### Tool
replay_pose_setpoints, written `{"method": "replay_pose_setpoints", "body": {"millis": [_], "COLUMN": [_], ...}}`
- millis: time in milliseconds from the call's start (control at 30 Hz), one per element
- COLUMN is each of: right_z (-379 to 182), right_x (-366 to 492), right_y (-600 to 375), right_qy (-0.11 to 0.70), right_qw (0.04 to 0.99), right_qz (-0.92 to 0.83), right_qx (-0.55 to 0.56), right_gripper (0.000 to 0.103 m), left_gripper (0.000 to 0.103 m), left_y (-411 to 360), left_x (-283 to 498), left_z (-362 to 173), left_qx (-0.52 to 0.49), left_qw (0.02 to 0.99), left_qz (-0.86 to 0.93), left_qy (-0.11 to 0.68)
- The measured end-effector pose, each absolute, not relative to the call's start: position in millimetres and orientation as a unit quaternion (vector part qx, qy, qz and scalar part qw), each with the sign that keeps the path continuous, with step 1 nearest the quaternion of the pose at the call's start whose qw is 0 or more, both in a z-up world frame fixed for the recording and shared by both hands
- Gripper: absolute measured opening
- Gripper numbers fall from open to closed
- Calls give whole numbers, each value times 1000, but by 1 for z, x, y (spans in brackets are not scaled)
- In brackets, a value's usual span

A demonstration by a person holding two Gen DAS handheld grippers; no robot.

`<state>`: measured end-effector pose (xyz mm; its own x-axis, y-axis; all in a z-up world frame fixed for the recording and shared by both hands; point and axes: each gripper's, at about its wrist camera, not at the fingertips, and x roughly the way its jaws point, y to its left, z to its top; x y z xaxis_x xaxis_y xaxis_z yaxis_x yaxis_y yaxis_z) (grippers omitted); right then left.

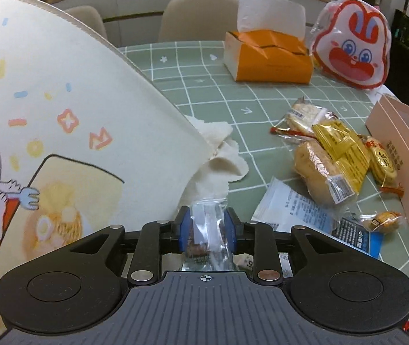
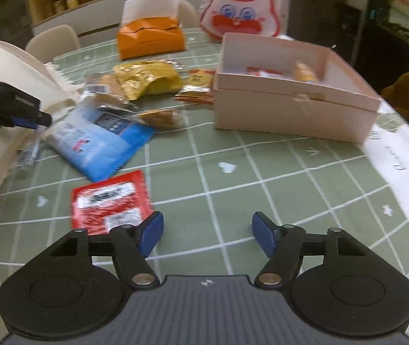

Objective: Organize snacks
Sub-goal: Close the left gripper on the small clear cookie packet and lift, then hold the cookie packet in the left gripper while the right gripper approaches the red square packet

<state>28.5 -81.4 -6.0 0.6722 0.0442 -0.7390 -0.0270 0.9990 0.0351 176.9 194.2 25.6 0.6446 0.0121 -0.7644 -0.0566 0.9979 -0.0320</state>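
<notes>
Right wrist view: a green tabletop (image 2: 233, 201) with a white grid fills the scene, pale chairs and cluttered shelves at the far side. An orange tissue box (image 2: 151, 38) and a rabbit-faced bag (image 2: 240, 8) stand at the far edge. A pink open box (image 2: 290, 109) sits on the right with a few wrapped snacks inside. Left of it lies a heap of snack packets: a gold one (image 2: 147, 79), a blue-and-white one (image 2: 101, 143), and nearer, a red packet (image 2: 109, 201) lying flat just beside the left finger of the right claw (image 2: 207, 234), whose jaws stand wide apart with nothing between them.

Left wrist view: the left claw (image 1: 207, 227) is clamped on a small clear plastic packet (image 1: 207, 224), held close to a large cream cartoon-printed bag (image 1: 60, 115) filling the left. The snack heap (image 1: 334, 158) lies to the right, near the pink box.
</notes>
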Motion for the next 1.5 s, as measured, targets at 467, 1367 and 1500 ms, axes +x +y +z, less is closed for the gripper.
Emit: {"method": "replay_pose_setpoints", "body": {"millis": [467, 1367, 1500], "right_z": [-17, 4, 3], "right_x": [11, 15, 6], "right_y": [-79, -15, -42], "right_qy": [363, 427, 417], "right_qw": [932, 901, 906], "right_qz": [-12, 55, -17], "right_qx": [20, -56, -74], "right_gripper": [89, 94, 94], "left_gripper": [38, 39, 41], "left_y": [205, 160, 150], "left_x": [165, 71, 72], "left_z": [20, 26, 22], "left_qx": [-66, -20, -15], "left_qw": [897, 868, 864], "left_qz": [-45, -169, -186], "left_qy": [435, 467, 467]}}
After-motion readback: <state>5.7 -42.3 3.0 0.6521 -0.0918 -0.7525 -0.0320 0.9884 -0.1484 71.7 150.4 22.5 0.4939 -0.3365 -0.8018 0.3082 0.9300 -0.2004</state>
